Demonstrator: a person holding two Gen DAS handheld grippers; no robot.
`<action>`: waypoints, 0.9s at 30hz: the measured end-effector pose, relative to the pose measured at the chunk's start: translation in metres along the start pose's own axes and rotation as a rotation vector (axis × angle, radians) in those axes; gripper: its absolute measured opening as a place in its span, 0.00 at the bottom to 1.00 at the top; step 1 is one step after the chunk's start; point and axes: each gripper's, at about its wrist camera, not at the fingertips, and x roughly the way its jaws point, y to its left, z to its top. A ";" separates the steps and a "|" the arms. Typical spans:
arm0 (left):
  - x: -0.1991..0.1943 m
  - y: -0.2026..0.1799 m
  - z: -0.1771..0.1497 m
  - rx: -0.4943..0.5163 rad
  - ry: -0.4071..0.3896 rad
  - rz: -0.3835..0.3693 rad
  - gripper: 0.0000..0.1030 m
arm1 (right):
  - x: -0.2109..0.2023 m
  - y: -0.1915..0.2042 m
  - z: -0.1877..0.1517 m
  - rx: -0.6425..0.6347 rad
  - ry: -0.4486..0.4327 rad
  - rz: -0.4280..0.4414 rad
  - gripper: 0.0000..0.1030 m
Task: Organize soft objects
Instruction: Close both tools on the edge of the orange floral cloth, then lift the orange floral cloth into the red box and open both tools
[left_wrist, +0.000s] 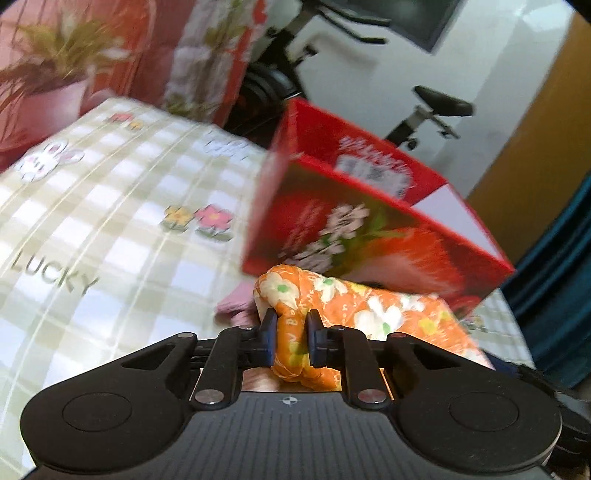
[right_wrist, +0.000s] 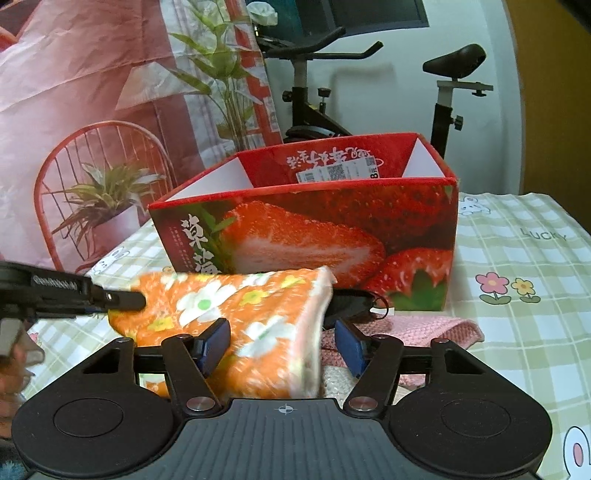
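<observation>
An orange flowered cloth (left_wrist: 369, 310) is pinched in my left gripper (left_wrist: 291, 325), which is shut on a fold of it just in front of the red strawberry box (left_wrist: 369, 236). In the right wrist view the same cloth (right_wrist: 240, 325) hangs lifted between my open right gripper's (right_wrist: 280, 339) fingers, which are spread wide on either side of it. The left gripper (right_wrist: 122, 299) holds the cloth's left corner there. The open-topped box (right_wrist: 314, 236) stands just behind. A pink knitted cloth (right_wrist: 424, 332) lies on the table under the orange one.
The table has a green-and-white checked cover (left_wrist: 110, 221) with flower and rabbit prints. A pink printed backdrop (right_wrist: 92, 92) hangs behind. An exercise bike (right_wrist: 321, 92) stands beyond the box. A small dark object (right_wrist: 354, 299) lies at the box's foot.
</observation>
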 end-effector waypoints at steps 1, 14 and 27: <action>0.002 0.003 -0.001 -0.007 0.011 0.005 0.17 | 0.000 0.000 0.000 -0.001 0.000 0.003 0.55; 0.011 0.007 -0.007 -0.003 0.047 0.030 0.17 | 0.004 0.004 -0.001 -0.019 0.047 0.010 0.46; 0.011 0.004 -0.008 -0.006 0.040 0.029 0.17 | -0.016 0.025 0.011 -0.165 0.017 0.001 0.14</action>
